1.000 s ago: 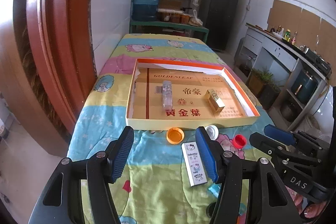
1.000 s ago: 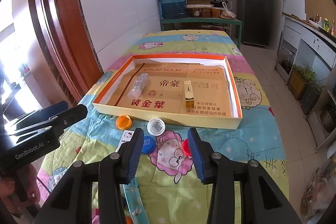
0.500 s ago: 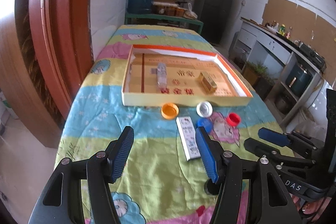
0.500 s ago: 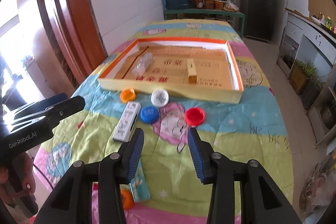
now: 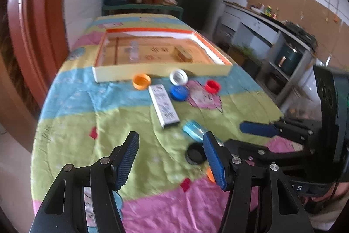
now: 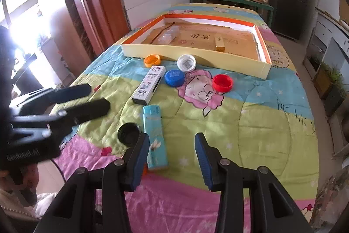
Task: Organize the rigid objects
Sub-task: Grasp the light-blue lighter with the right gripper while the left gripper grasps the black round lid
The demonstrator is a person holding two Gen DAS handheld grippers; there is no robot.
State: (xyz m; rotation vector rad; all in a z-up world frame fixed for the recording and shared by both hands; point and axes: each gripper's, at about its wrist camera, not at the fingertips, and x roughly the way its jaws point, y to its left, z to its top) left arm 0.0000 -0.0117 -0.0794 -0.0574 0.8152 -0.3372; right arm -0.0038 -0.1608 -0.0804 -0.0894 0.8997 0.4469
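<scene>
Both grippers held over the quilt, jaws apart and empty.

The left gripper (image 5: pixel 171 158) and right gripper (image 6: pixel 172 155) are held above the near end of the table. Caps (image 6: pixel 174 78), a white box (image 6: pixel 149 85), a teal box (image 6: pixel 154 137) and a black cap (image 6: pixel 128 134) are scattered before the tray (image 6: pixel 196 54), where a gold box (image 6: pixel 219 43) and clear bottle (image 6: pixel 168 35) lie.

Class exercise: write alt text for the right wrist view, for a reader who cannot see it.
Two black grippers with blue-padded fingers, right gripper and left gripper, hover open and empty above a cartoon-print quilt. On it lie orange, white, blue, red and black bottle caps, a white rectangular box and a turquoise box, before a shallow orange-rimmed cardboard tray.
</scene>
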